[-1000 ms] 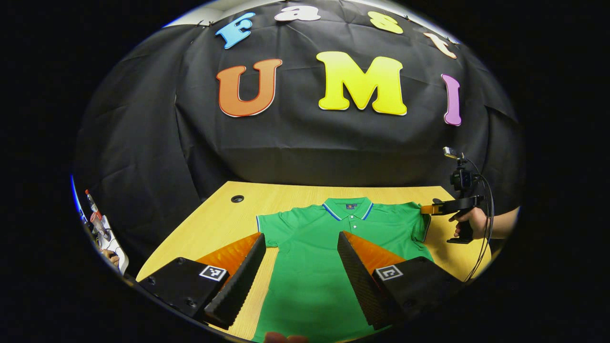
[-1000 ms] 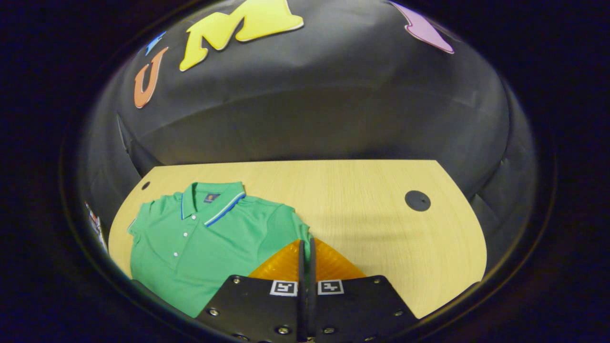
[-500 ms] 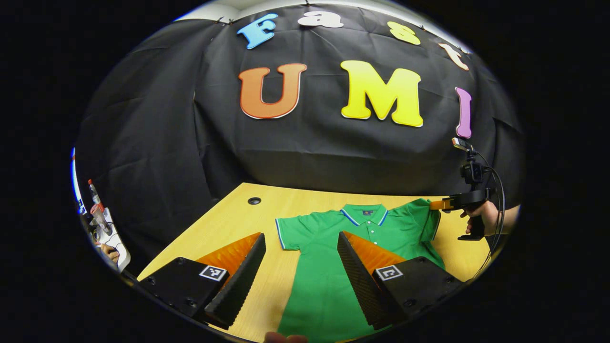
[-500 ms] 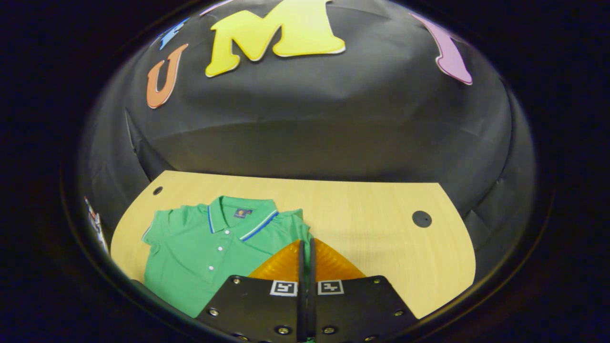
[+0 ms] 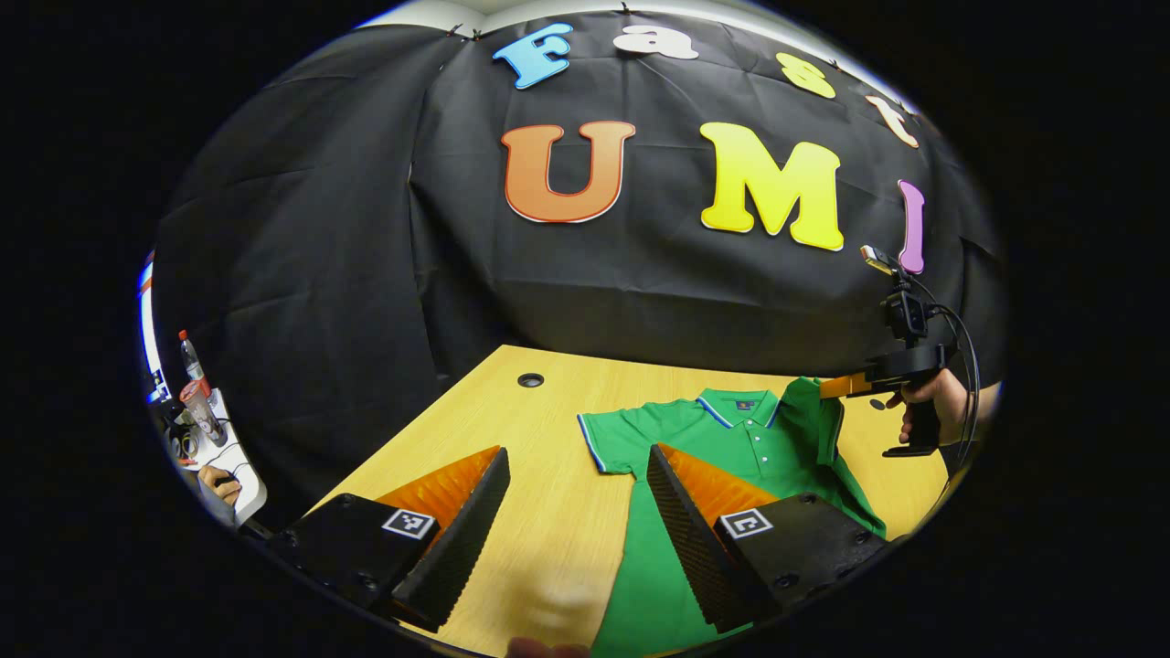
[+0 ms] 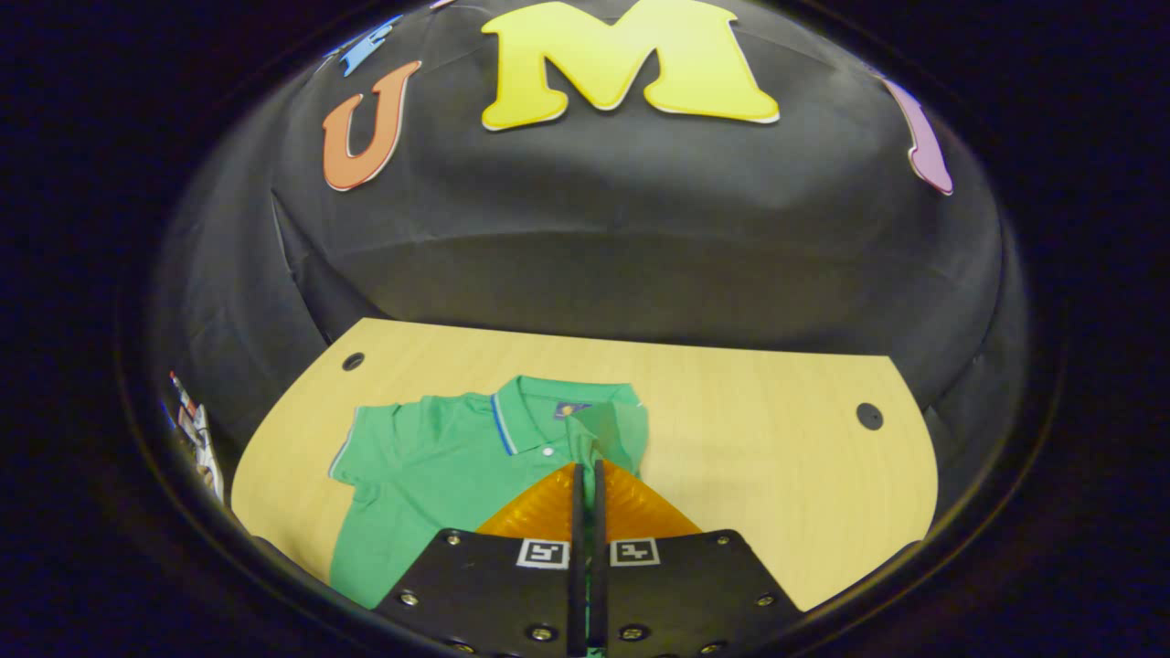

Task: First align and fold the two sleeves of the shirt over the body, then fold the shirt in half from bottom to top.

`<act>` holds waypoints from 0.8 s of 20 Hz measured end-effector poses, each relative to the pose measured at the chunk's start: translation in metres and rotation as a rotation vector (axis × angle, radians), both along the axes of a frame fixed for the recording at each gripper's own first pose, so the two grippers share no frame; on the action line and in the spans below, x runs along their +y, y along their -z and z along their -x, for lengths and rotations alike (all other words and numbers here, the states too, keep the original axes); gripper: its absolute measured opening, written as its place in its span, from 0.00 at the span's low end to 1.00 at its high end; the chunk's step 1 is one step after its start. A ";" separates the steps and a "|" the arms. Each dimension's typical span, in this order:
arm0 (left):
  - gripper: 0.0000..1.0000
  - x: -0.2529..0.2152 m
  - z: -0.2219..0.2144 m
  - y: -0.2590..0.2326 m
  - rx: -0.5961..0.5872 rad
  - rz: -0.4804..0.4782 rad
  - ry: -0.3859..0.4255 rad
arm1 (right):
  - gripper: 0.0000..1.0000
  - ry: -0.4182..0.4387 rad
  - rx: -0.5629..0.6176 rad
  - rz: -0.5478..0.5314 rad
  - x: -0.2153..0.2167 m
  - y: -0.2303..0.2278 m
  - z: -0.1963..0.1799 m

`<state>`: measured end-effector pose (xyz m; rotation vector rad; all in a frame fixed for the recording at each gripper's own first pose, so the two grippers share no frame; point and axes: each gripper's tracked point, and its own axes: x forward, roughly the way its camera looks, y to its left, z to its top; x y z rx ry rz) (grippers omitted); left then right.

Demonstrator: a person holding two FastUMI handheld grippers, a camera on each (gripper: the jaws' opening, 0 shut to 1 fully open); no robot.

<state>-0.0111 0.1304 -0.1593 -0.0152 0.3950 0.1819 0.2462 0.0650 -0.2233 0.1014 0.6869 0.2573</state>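
A black cloth wall backs a pale wooden table (image 6: 749, 439), and on it lies the green polo shirt (image 6: 430, 466), face up with its collar toward the wall.

Its right sleeve (image 5: 816, 411) is off the wood and raised, pinched in the right claw (image 6: 586, 484), whose two fingers are pressed together with a sliver of green cloth between them. In the left gripper view that claw (image 5: 836, 387) and the hand (image 5: 925, 402) holding it hang beside the shirt's shoulder. Over the last second this sleeve has gone from lying flat and spread to standing up and swinging in over the chest, now reaching close to the collar and placket. So the first sleeve fold looks well under way; it probably needs carrying a little further across and laying down flat.

The left sleeve (image 5: 611, 437) lies spread on the table, not yet folded. The left claw (image 5: 578, 516) is wide open and holds nothing, hovering over the bare table just beside the shirt's left edge, having drifted off the body toward that side, likely toward its own sleeve.

A cluttered side desk (image 5: 206, 439) sits well apart at the left.
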 end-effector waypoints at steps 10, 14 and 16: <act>0.97 -0.007 -0.021 0.008 0.004 0.038 0.110 | 0.62 0.000 -0.128 0.003 -0.004 -0.058 0.039; 0.97 -0.018 -0.039 0.012 -0.005 0.094 0.169 | 0.61 0.048 -0.181 0.055 -0.026 -0.080 0.073; 0.97 -0.018 -0.054 0.013 -0.008 0.121 0.200 | 0.61 0.042 -0.202 0.076 -0.027 -0.089 0.096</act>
